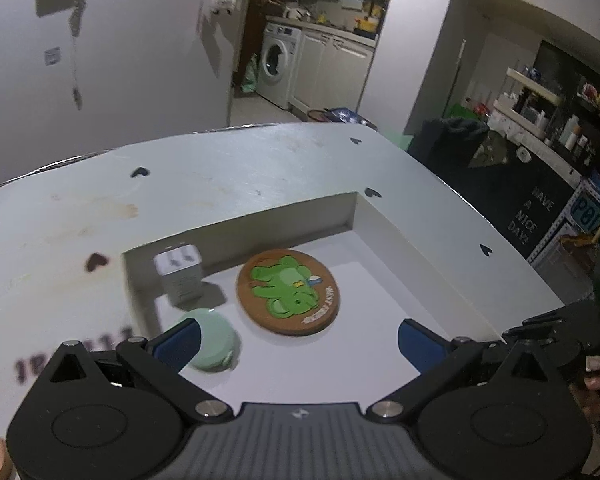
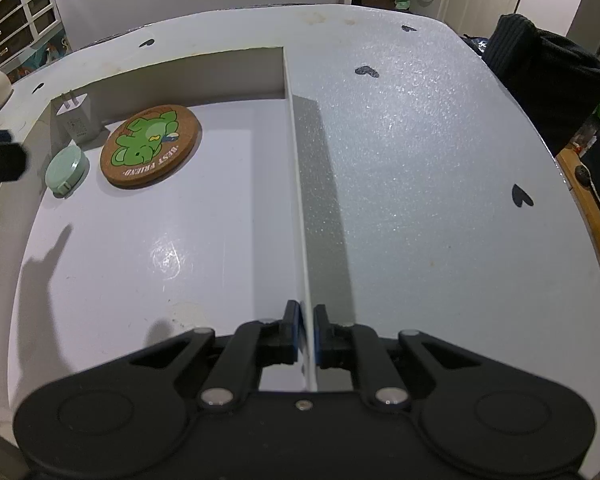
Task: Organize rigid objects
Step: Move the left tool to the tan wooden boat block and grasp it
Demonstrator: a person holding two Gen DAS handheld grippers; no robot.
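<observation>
The right tongs [image 2: 307, 330] are clamped on the thin side wall of the white box [image 2: 298, 184], low in the frame's centre, probably to steady the box on the table [image 2: 440, 160] while things go in. The left tongs [image 1: 298, 342] stand wide apart above the box floor at the bottom of their frame, holding nothing. Three items sit gathered in the upper left corner of the box: a white charger [image 2: 76, 118] against the wall, a mint round case [image 2: 66, 170] just beside it, and a frog coaster [image 2: 151, 146] next along, likely kept close to save room.
</observation>
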